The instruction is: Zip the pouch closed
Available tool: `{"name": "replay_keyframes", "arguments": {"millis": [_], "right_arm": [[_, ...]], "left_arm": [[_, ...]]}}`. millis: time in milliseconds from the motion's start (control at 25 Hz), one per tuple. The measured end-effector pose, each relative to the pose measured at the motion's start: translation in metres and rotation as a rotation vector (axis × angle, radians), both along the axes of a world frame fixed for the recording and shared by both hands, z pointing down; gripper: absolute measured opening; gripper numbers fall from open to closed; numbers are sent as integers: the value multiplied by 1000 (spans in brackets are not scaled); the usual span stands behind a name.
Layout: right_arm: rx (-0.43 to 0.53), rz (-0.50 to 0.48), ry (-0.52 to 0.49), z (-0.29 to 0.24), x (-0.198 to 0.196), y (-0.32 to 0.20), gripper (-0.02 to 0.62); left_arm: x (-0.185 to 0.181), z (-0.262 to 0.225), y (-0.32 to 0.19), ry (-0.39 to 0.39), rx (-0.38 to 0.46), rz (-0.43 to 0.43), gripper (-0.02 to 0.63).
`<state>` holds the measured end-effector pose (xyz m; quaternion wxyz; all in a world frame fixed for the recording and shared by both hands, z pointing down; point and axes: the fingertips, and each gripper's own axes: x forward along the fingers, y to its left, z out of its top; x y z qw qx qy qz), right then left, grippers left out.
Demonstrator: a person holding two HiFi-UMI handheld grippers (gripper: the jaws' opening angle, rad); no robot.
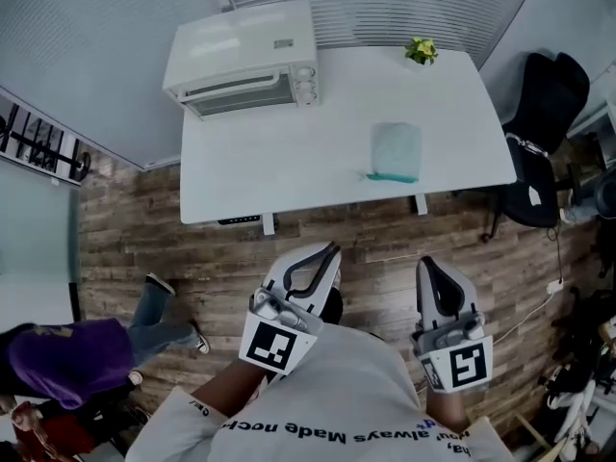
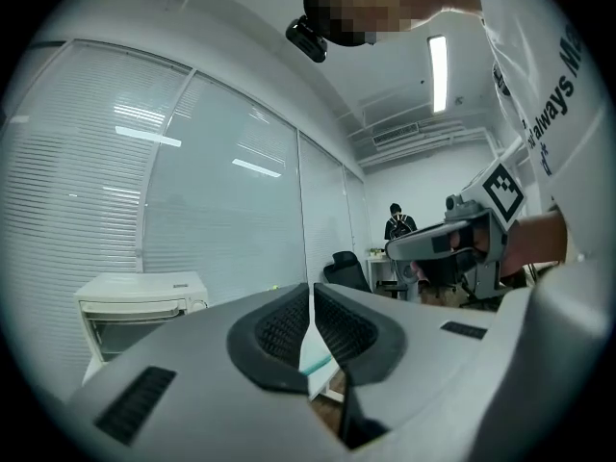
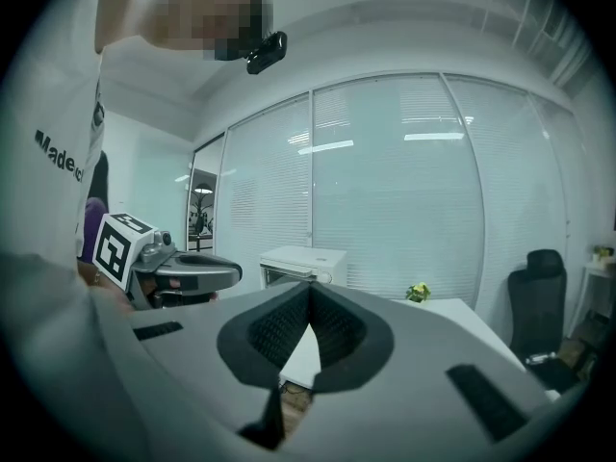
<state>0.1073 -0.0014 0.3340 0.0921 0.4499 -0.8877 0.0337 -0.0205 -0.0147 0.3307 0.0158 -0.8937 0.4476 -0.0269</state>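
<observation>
Shirt (image 1: pixel 327 383) lettered "always Made" (upside down), left gripper (image 1: pixel 327 256), right gripper (image 1: pixel 430 269), jaws closed, empty

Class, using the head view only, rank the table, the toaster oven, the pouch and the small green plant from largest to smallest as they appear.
1. table
2. toaster oven
3. pouch
4. small green plant
The last three all rest on the same tabletop, so nearness to the camera hardly skews the order.

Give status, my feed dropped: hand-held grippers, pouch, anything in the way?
Left hand-held gripper and right hand-held gripper shut, empty, short of the table. Pouch lies flat on it. Nothing stands between.
</observation>
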Motion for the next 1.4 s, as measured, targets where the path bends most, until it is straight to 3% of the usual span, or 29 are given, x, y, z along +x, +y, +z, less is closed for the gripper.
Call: {"name": "replay_keyframes", "arguments": {"millis": [320,600,800,1120,1400], "right_arm": [[14,45,25,6,-6,-43,8],[-15,46,19,25,-6,-74,8],[-55,45,51,64,-8,-100,8],[-250,46,122,182,-13,-145,41],[-350,57,170,258,-32,-178,68]], "left_arm": [[3,8,-49,-52,37,87,31],[9,29,-85,-60,6,110,31],[14,76,-113,-80,-63,138,32],[36,182,-174,-206,-159,230,84],[52,265,-216,-347,-258,318,87]]}}
